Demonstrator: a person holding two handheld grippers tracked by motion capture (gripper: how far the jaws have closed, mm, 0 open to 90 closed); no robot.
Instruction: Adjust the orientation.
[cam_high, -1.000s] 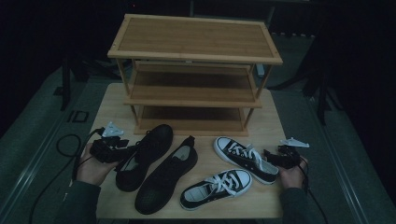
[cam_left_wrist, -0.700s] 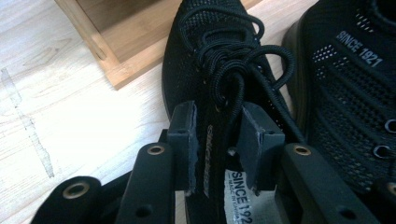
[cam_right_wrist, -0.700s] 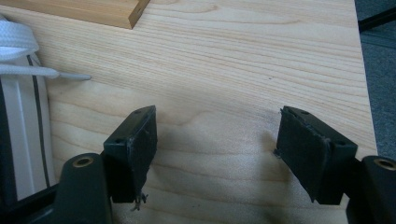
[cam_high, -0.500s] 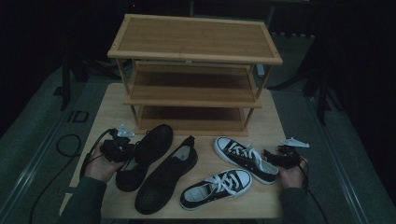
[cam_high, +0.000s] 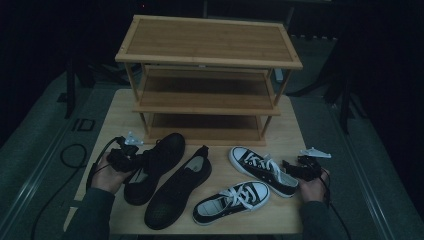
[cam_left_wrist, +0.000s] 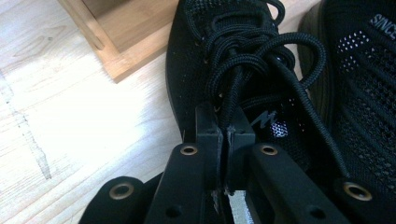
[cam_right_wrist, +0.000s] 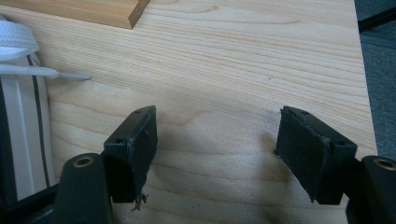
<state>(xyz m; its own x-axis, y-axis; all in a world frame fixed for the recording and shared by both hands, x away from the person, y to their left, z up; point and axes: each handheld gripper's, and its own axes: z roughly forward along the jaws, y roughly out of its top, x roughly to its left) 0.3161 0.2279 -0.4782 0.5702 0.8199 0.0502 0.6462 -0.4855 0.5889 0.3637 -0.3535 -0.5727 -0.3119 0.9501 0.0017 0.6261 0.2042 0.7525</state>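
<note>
Scene: a wooden shoe rack stands at the back of the counter, upper middle of the high view, and all three of its shelves are bare.
Shoes: four are on the counter in front of the rack, two black mesh ones at lower left and two black-and-white canvas sneakers at lower right.
Left gripper: its jaws have just been closing and are now pinched together on the opening edge of the leftmost black shoe, right where the black laces bunch up. Whether it has the fabric or a bit of lace, I can't quite tell.
Right gripper: jaws spread wide with nothing between them, just bare counter; it sits at the lower right of the high view, beside the heel of the far canvas sneaker.
Other black shoe: lies just beside the gripped one, untouched.
Near sneaker: bottom middle of the frame, also untouched.
Progress: looks like very early days; the first shoe is grabbed but not lifted, and I'd guess all four have yet to go onto the shelves.
</note>
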